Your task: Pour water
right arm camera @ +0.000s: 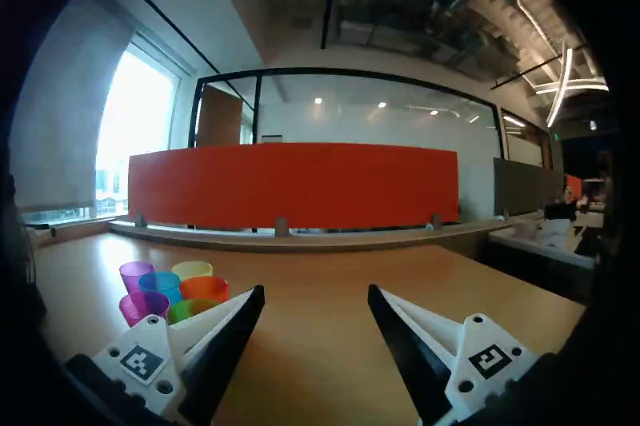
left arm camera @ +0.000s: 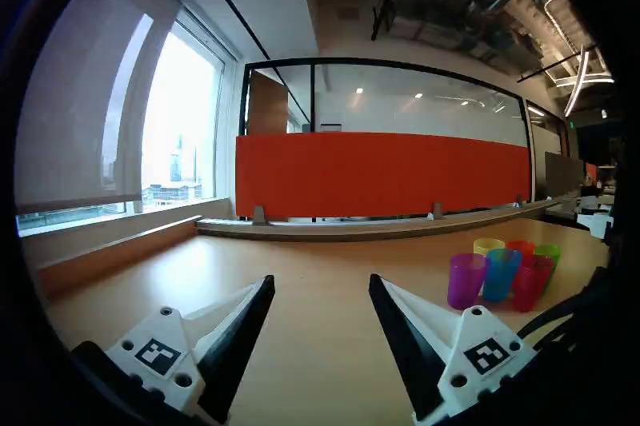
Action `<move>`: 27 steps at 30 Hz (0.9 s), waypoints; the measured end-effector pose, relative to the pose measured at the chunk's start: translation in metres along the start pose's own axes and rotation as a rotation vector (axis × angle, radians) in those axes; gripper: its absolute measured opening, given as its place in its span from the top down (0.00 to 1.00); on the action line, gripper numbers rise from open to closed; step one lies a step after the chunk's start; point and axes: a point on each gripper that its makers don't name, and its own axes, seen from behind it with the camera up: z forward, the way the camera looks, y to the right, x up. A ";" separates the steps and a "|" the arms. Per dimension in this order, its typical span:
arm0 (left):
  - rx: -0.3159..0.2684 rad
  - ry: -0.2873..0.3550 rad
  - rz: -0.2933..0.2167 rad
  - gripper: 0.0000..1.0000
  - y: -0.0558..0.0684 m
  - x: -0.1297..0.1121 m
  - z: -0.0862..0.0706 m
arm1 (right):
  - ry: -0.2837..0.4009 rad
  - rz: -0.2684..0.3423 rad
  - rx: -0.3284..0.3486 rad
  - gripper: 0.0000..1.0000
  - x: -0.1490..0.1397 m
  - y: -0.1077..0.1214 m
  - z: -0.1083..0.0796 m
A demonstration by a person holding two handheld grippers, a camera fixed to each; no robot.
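Observation:
Several coloured plastic cups stand in a tight cluster on the wooden table: a purple cup (left arm camera: 466,280), a blue cup (left arm camera: 502,273), a magenta cup (left arm camera: 530,283), plus yellow, orange and green ones behind. In the left gripper view they sit to the right of my left gripper (left arm camera: 321,282), which is open and holds nothing. In the right gripper view the same cluster lies at the lower left, with the orange cup (right arm camera: 203,288) and blue cup (right arm camera: 161,284) just beyond the left finger of my right gripper (right arm camera: 315,292), also open with nothing in it.
The wooden table (left arm camera: 336,262) stretches ahead to a raised ledge and an orange divider panel (right arm camera: 296,185). A window (left arm camera: 176,138) runs along the left side. Desks with clutter (right arm camera: 552,234) sit at the far right.

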 end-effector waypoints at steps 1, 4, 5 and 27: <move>0.000 0.000 0.000 0.13 0.000 0.000 0.000 | 0.000 0.000 0.000 0.00 0.000 0.000 0.000; 0.000 0.000 0.000 0.13 0.000 0.000 0.000 | 0.000 0.000 0.000 0.00 0.001 0.000 0.000; 0.000 0.000 0.000 0.13 0.000 0.000 0.000 | 0.000 0.000 0.000 0.00 0.002 0.000 0.000; 0.006 -0.009 0.005 0.13 -0.005 0.010 0.004 | 0.028 0.008 0.007 0.00 0.025 0.002 0.003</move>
